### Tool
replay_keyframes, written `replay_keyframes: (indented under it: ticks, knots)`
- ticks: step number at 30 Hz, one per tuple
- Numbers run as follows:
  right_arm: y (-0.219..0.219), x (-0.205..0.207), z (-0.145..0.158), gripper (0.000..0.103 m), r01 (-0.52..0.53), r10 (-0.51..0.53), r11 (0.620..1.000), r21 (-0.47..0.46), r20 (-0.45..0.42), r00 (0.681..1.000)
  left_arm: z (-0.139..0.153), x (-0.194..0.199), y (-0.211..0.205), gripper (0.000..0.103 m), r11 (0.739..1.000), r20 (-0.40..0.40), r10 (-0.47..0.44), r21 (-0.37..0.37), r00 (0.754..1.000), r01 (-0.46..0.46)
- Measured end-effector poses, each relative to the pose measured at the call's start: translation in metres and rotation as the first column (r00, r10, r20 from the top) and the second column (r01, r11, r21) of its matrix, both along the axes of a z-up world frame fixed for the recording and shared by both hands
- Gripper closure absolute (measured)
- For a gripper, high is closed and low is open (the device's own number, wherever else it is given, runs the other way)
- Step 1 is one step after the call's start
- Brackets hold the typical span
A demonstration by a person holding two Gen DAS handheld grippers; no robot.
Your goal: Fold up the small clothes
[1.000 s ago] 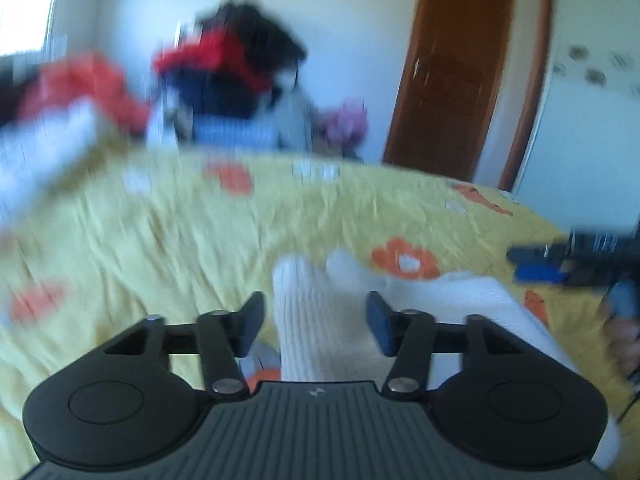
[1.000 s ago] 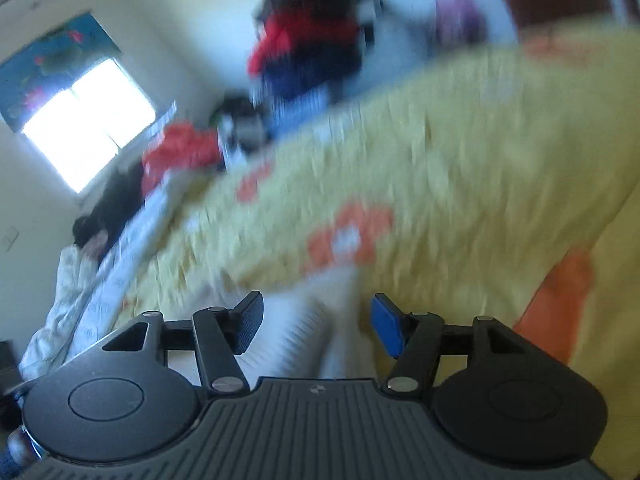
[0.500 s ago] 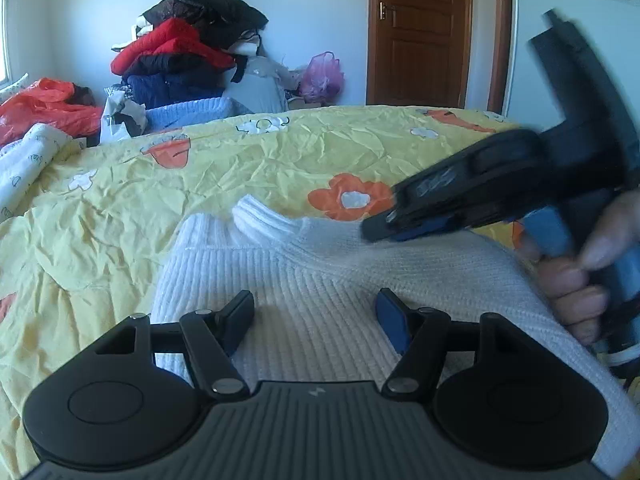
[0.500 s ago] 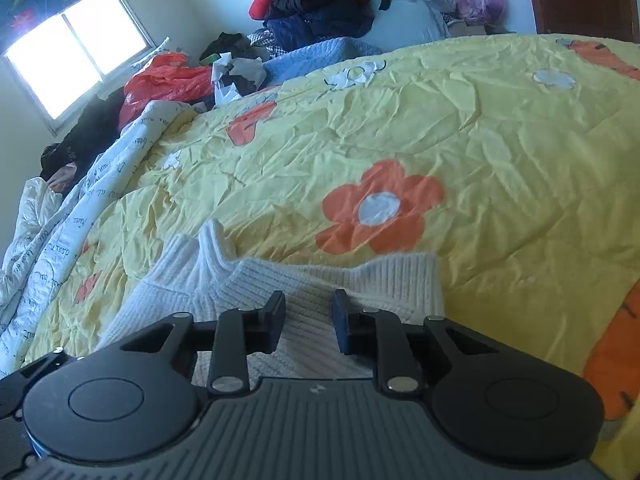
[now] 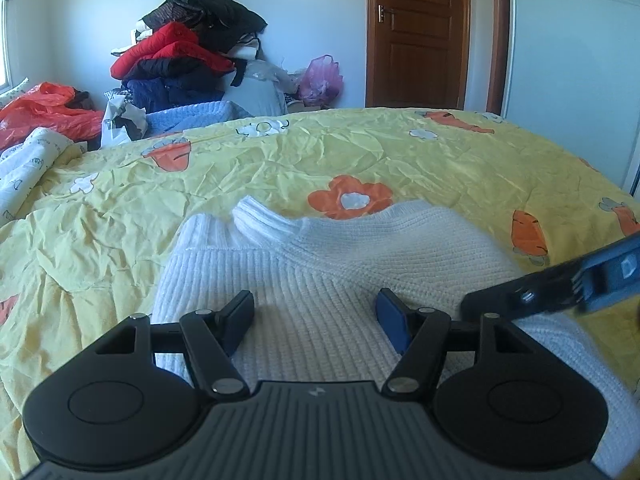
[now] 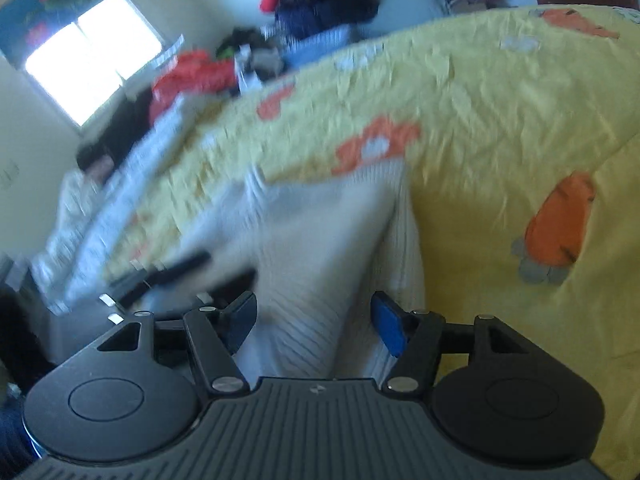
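Note:
A white knit sweater (image 5: 320, 280) lies partly folded on the yellow flowered bedspread (image 5: 360, 152), its collar toward the far left. My left gripper (image 5: 316, 316) hovers low over the near part of it, open, and the pads do not pinch the knit. My right gripper (image 6: 314, 320) is at the sweater's (image 6: 320, 240) right side with its jaws opening. White knit shows between its fingers, but the pads stand clear of it. That view is blurred by motion. In the left wrist view the right gripper (image 5: 560, 284) pokes in from the right edge.
A heap of red, black and blue clothes (image 5: 188, 56) stands against the far wall. An orange plastic bag (image 5: 48, 108) and a white printed quilt (image 5: 28, 164) lie at the left. A brown door (image 5: 416, 32) is at the back right. A window (image 6: 92, 56) is on the left.
The right gripper's jaws were narrow at the sweater's far edge; they now stand wide, and it has drawn back to the right. The left gripper came over the sweater, then kept still.

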State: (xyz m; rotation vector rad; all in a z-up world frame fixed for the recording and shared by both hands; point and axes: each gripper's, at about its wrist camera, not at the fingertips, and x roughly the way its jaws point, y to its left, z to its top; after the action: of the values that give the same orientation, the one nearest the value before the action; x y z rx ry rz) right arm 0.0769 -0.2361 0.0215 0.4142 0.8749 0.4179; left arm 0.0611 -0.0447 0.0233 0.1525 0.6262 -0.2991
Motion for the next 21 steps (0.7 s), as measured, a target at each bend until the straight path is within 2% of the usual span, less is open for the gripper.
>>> replay_keyframes:
  ticks: [3,4,7,9,11,12,13,14,16,18,19,21]
  knots:
    - [0.006,-0.001,0.0,0.06,-0.004,0.004,1.0,0.027,0.011,1.0,0.001,0.0,0.0,0.036,1.0,-0.002,0.003,0.002,1.0,-0.003]
    - [0.006,0.0,0.002,0.077,-0.024,0.023,0.999,0.049,0.014,1.0,0.001,0.0,0.0,0.036,1.0,-0.004,0.004,0.003,1.0,-0.004]
    - [0.004,-0.005,0.017,0.088,-0.046,0.044,0.999,0.018,0.07,0.997,0.012,-0.005,0.001,0.036,0.999,-0.041,0.016,-0.035,0.999,-0.018]
    - [-0.003,-0.012,0.024,0.089,-0.044,0.044,0.999,0.0,0.105,0.994,0.015,-0.01,-0.002,0.036,0.999,-0.041,-0.016,-0.053,0.999,0.014]
    - [-0.014,-0.01,0.009,0.091,-0.019,0.02,1.0,-0.011,0.079,0.997,0.004,-0.013,-0.012,0.033,0.999,-0.014,-0.033,-0.016,0.999,0.032]
    - [-0.019,-0.006,-0.008,0.089,-0.001,0.001,1.0,-0.003,0.044,0.999,-0.003,-0.016,-0.019,0.033,0.999,0.026,-0.033,0.017,0.999,0.033]
    - [-0.028,-0.004,-0.02,0.086,0.019,-0.021,0.998,0.063,0.032,0.999,-0.007,-0.018,-0.022,0.033,0.999,0.055,-0.037,0.038,0.998,0.035]
    - [-0.034,-0.002,-0.025,0.085,0.039,-0.04,0.992,0.12,0.008,0.999,-0.007,-0.018,-0.023,0.033,0.999,0.055,-0.032,0.034,0.998,0.03]
    - [-0.033,-0.003,-0.021,0.081,0.045,-0.046,0.992,0.115,0.004,0.999,0.001,-0.016,-0.017,0.033,1.0,0.019,-0.026,0.007,0.999,0.026]
    - [-0.032,-0.005,-0.012,0.068,0.033,-0.034,0.991,0.126,0.007,0.999,0.014,-0.022,-0.005,0.032,0.999,0.005,-0.027,-0.037,1.0,0.027]
    - [-0.035,-0.005,-0.007,0.057,0.034,-0.035,0.988,0.149,0.006,0.999,0.02,-0.03,0.003,0.032,0.997,0.017,-0.031,-0.065,0.999,0.032]
    - [-0.046,-0.008,0.005,0.046,0.066,-0.075,0.976,0.207,0.033,0.997,0.027,-0.046,0.016,0.031,0.997,0.043,-0.034,-0.073,0.998,0.037]
